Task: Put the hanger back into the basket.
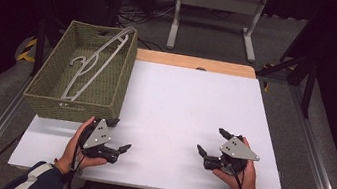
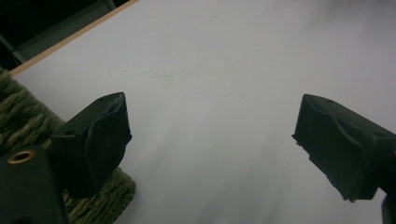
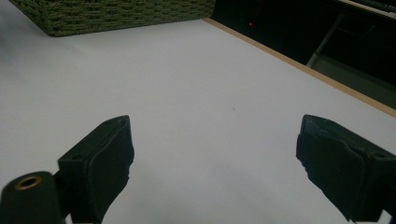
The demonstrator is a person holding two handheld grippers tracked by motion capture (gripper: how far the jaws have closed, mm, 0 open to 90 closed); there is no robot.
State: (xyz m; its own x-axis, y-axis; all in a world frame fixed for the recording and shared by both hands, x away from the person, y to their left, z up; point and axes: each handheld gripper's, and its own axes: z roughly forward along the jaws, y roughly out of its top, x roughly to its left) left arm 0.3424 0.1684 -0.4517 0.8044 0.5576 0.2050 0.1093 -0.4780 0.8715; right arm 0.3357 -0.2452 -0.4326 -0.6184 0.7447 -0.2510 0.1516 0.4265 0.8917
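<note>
A green woven basket [image 1: 49,91] stands at the table's left side, and a white clothes hanger [image 1: 94,63] lies slanted inside it. My left gripper [image 1: 120,134] rests on the white table just in front of the basket's near right corner, jaws wide open and empty. In the left gripper view the gripper [image 2: 210,135] has bare table between its jaws, with the basket [image 2: 18,121] at the left edge. My right gripper [image 1: 211,141] sits at the near right of the table, open and empty. The right gripper view has the gripper [image 3: 212,154] aimed across the table toward the basket [image 3: 112,16].
The white table top [image 1: 189,108] has a wooden strip [image 1: 196,63] along its far edge. Beyond it stands a grey metal frame [image 1: 217,11] on the floor with cables nearby. Dark surroundings flank both sides.
</note>
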